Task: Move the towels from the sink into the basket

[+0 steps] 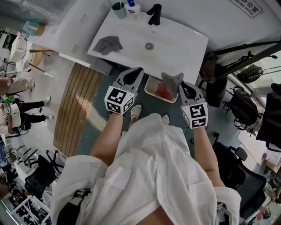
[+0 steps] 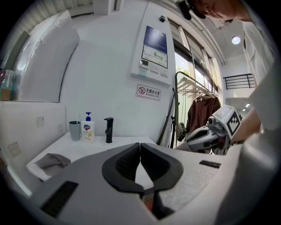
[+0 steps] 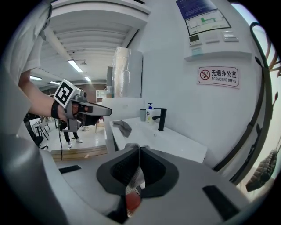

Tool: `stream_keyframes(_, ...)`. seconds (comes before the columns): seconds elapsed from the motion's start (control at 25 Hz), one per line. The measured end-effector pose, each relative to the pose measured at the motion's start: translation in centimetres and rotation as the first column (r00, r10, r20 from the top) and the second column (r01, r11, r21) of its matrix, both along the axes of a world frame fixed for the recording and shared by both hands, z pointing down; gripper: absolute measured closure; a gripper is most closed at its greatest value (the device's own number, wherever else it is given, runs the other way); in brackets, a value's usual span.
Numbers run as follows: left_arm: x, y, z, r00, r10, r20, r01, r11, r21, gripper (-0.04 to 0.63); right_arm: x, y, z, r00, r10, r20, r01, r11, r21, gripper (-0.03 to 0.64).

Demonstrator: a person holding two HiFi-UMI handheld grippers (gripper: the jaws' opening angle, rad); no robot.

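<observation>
The person's white coat (image 1: 149, 167) fills the bottom of the head view. Both bare forearms reach forward out of it, roughly side by side, each hand hidden behind its gripper's marker cube.

The right gripper (image 1: 183, 87) points forward and somewhat down, its jaws closed on a grey towel (image 1: 172, 79). In the right gripper view the cloth shows as a thin fold pinched between the pads (image 3: 131, 176), with a bunch of it sticking out past the tips. The rest hangs from the tips on their left. Directly under these jaws is the basket (image 1: 150, 88), a white mesh one that already holds something red (image 1: 163, 91). It lies between the two grippers, just short of the sink's near edge.

The left gripper (image 1: 137, 72) is held nearly level beside the right one, apart from it. Its jaws are pressed together with nothing between them, as the left gripper view shows plainly (image 2: 140, 145).

Ahead of the left gripper and off to its left, well apart from it, a second towel (image 1: 107, 44) lies crumpled on the near left part of the white sink (image 1: 175, 48).

Farther ahead of both grippers, at the sink's back edge, stand a grey cup (image 1: 118, 9), a soap bottle (image 1: 133, 9) and a black faucet (image 1: 154, 13). To the left of the left gripper, a slatted wooden platform (image 1: 77, 107) lies on the floor.
</observation>
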State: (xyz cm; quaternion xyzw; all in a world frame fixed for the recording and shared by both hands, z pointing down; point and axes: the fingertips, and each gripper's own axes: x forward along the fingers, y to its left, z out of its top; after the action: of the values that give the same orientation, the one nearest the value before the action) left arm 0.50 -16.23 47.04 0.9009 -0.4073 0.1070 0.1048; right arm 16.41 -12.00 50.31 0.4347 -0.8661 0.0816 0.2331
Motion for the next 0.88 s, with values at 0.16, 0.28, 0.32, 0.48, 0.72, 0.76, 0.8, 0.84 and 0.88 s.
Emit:
stream_keyframes(0.16, -0.5, 0.8, 0.9, 1.0, -0.011, 0.011, 0.011, 1.0, -0.016, 0.586, -1.3, 0.8, 1.8, 1.0, -0.031, 0.002, 0.031, 0.999, -0.045, 0.583)
stream_keyframes(0.28, -0.9, 1.3, 1.4, 1.0, -0.016, 0.012, 0.016, 1.0, -0.025, 0.586, -2.3, 1.3, 3.1, 0.999, -0.045, 0.009, 0.046, 0.996, -0.077, 0.583)
stream_keyframes(0.32, -1.0, 1.5, 1.5, 1.0, -0.017, 0.011, 0.018, 0.999, -0.027, 0.586, -2.6, 1.6, 3.5, 0.999, -0.049, 0.011, 0.05, 0.995, -0.086, 0.583)
stream_keyframes(0.48, -1.4, 2.0, 2.0, 1.0, -0.021, 0.011, 0.022, 0.999, -0.033, 0.586, -3.7, 2.2, 4.8, 0.998, -0.059, 0.007, 0.059, 0.992, -0.114, 0.583)
stream_keyframes(0.72, -1.9, 2.7, 2.7, 1.0, -0.015, 0.01, 0.015, 0.999, -0.046, 0.586, -4.8, 3.1, 7.1, 0.999, -0.044, 0.016, 0.046, 0.984, -0.171, 0.583)
stream_keyframes(0.76, -2.0, 2.9, 2.9, 1.0, -0.009, 0.011, 0.01, 0.999, -0.049, 0.586, -4.9, 3.3, 7.5, 0.999, -0.037, 0.016, 0.04, 0.983, -0.178, 0.583)
stream_keyframes(0.8, -2.0, 3.0, 3.1, 1.0, -0.004, 0.012, 0.005, 0.999, -0.054, 0.586, -5.0, 3.4, 7.8, 0.999, -0.029, 0.016, 0.031, 0.982, -0.187, 0.583)
stream_keyframes(0.84, -2.1, 3.0, 3.2, 1.0, 0.001, 0.013, 0.0, 0.998, -0.058, 0.586, -5.1, 3.5, 8.2, 1.0, -0.018, 0.016, 0.021, 0.98, -0.196, 0.583)
stream_keyframes(0.88, -2.3, 3.0, 3.4, 1.0, 0.006, 0.014, -0.005, 0.998, -0.061, 0.586, -5.2, 3.5, 8.5, 1.0, -0.006, 0.016, 0.009, 0.978, -0.207, 0.583)
